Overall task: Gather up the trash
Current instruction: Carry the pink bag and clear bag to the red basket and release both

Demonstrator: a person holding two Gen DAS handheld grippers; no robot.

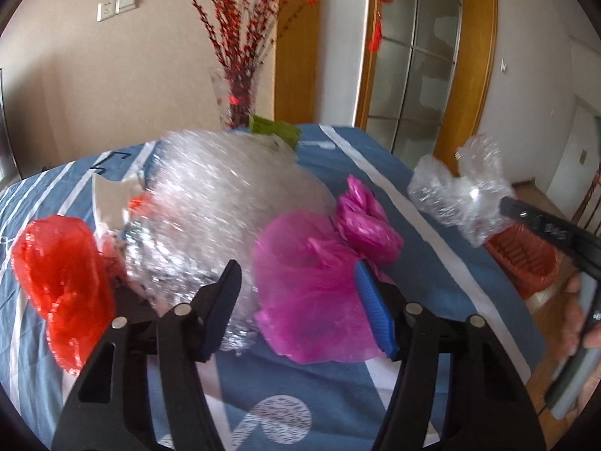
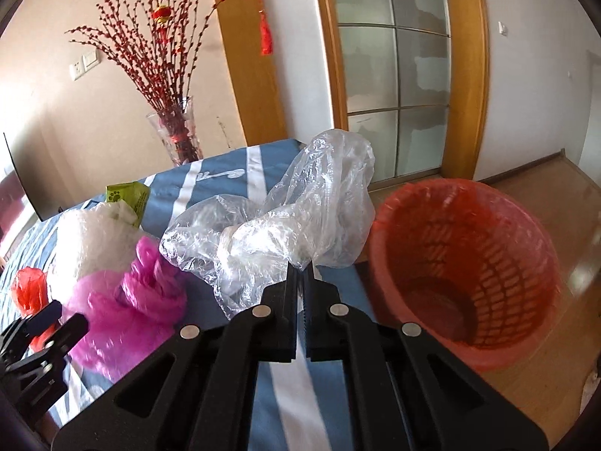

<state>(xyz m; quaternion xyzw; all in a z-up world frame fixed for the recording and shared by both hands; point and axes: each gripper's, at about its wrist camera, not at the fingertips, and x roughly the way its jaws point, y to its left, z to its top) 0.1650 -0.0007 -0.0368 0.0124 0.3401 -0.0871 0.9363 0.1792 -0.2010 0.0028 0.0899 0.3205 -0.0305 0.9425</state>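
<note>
Pinched between the closed fingers of the right gripper [image 2: 299, 274], a crumpled clear plastic bag [image 2: 285, 218], lifted over the near edge of a table covered in a blue-and-white striped cloth [image 2: 225, 184]. Just beside it on the right, standing on the wooden floor, a red mesh wastebasket [image 2: 462, 263] lined with a thin red bag, its mouth tipped toward the camera. Spread wide apart and holding nothing, the left gripper [image 1: 296, 289], poised low over the cloth with a crumpled magenta bag [image 1: 311, 293] between its blue-padded fingers [image 1: 375, 308]; contact with the bag not discernible. Heaped behind the magenta bag, a large mound of clear bubble wrap [image 1: 221, 203]; to its left, a crumpled red bag [image 1: 64, 285]; at the far end of the heap, a green wrapper [image 2: 127, 195] with a paw print. Beyond the table's far edge, against a beige wall, a tall glass vase [image 2: 176, 135] filled with red-budded branches.
</note>
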